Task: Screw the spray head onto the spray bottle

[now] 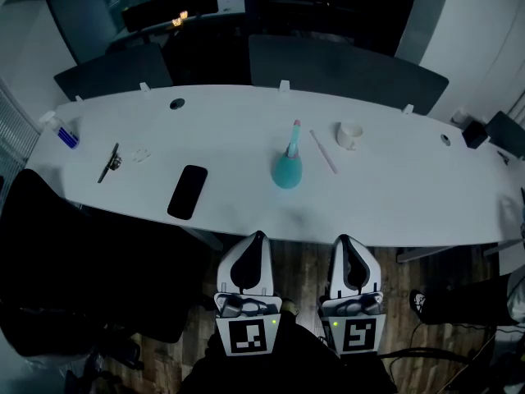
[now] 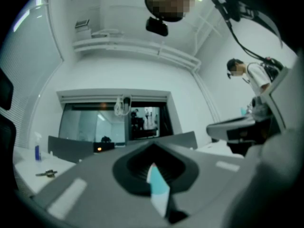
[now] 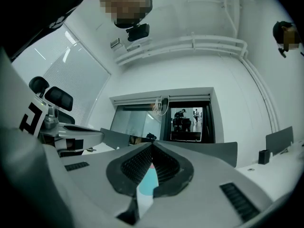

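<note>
1. Spray bottle [image 1: 287,169]: teal and round-bellied, it stands upright near the middle of the worktop [image 1: 394,195]. Something slim and pink rises from its neck. Whether that is the spray head already seated, I cannot tell.
2. The left claw [image 1: 255,240] and the right claw [image 1: 344,243] are both closed tight with nothing in them. They sit side by side short of the worktop's near edge, over the wooden floor [image 1: 303,261], well apart from the bottle.
3. The bottle will probably tip or skid if it is nudged from one side, since the top looks smooth and the belly is rounded. One claw would need to steady the body before any twisting.
4. A head set on at a tilt would likely cross-thread or bind. A grip only on the narrow neck could let the bottle spin instead of the cap.
5. A thin stick [image 1: 322,152] lies just right of the bottle, with a small white cup-like thing [image 1: 350,134] beyond it. A wide reach could knock either one.
6. The light is dim, which makes fine alignment harder.
7. The worktop is long, white and curved. Towards its left end lie a dark phone [image 1: 188,191] and a small bottle with blue [image 1: 64,131].
8. Dark chairs [image 1: 344,68] line the far side in front of glass partitions. White pipes run along the ceiling.
</note>
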